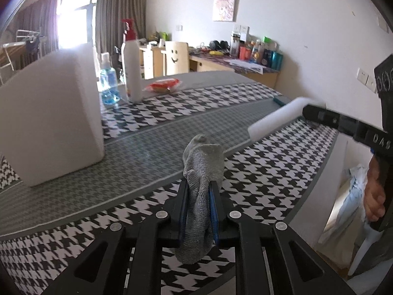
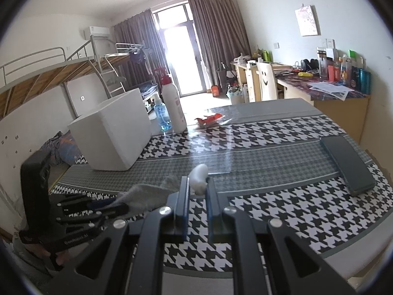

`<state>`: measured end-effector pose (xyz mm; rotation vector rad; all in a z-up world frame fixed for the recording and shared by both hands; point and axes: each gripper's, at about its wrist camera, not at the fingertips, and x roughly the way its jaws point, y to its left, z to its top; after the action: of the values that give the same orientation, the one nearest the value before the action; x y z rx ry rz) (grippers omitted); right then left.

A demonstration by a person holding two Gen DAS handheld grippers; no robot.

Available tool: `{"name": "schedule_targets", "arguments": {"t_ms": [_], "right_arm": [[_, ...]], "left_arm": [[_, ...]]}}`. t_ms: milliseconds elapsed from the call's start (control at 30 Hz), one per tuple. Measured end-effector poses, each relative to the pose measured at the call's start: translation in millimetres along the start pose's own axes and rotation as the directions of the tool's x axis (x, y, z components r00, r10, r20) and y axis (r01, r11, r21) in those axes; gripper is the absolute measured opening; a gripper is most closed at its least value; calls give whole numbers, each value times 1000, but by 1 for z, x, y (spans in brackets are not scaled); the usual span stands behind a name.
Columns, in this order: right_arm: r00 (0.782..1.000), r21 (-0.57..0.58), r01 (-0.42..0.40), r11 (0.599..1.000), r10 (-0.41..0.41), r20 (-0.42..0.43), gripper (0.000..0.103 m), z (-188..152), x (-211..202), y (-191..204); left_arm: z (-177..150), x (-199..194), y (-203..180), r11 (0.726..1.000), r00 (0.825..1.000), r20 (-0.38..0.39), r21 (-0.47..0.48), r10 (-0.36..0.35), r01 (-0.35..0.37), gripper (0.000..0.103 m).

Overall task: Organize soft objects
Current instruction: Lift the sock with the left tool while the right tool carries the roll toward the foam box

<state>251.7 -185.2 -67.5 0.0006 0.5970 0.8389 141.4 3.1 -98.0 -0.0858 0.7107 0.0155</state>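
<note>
My left gripper (image 1: 198, 189) is shut on a grey sock (image 1: 203, 164), which bunches up above the fingertips and hangs below them, above the houndstooth table. The sock also shows in the right wrist view (image 2: 145, 194), at the left. My right gripper (image 2: 198, 184) is shut on a white foam piece (image 2: 199, 175); in the left wrist view this piece (image 1: 275, 120) is a long white bar sticking out of the right gripper (image 1: 307, 111) at the right. A white foam box (image 1: 51, 113) stands at the left, also seen in the right wrist view (image 2: 113, 135).
A white pump bottle (image 1: 132, 68), a blue bottle (image 1: 108, 83) and a red packet (image 1: 163, 86) stand at the table's far side. A dark phone (image 2: 347, 164) lies at the right. The table edge (image 1: 326, 159) drops off at the right. A cluttered desk (image 2: 331, 91) stands behind.
</note>
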Motion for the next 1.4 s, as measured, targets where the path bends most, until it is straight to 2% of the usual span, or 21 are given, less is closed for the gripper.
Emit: {"name": "schedule_targets", "arguments": {"t_ms": [367, 900, 1400], "right_arm": [[1000, -17, -25, 1000, 25, 10, 15, 6, 4, 12], [998, -45, -51, 998, 52, 24, 15, 20, 11, 32], [998, -28, -42, 999, 43, 39, 15, 42, 15, 35]], "left_arm": [[13, -23, 14, 999, 996, 76, -17, 43, -42, 17], [34, -38, 25, 997, 989, 132, -30, 72, -69, 17], [61, -53, 36, 996, 979, 185, -43, 84, -77, 17]]}}
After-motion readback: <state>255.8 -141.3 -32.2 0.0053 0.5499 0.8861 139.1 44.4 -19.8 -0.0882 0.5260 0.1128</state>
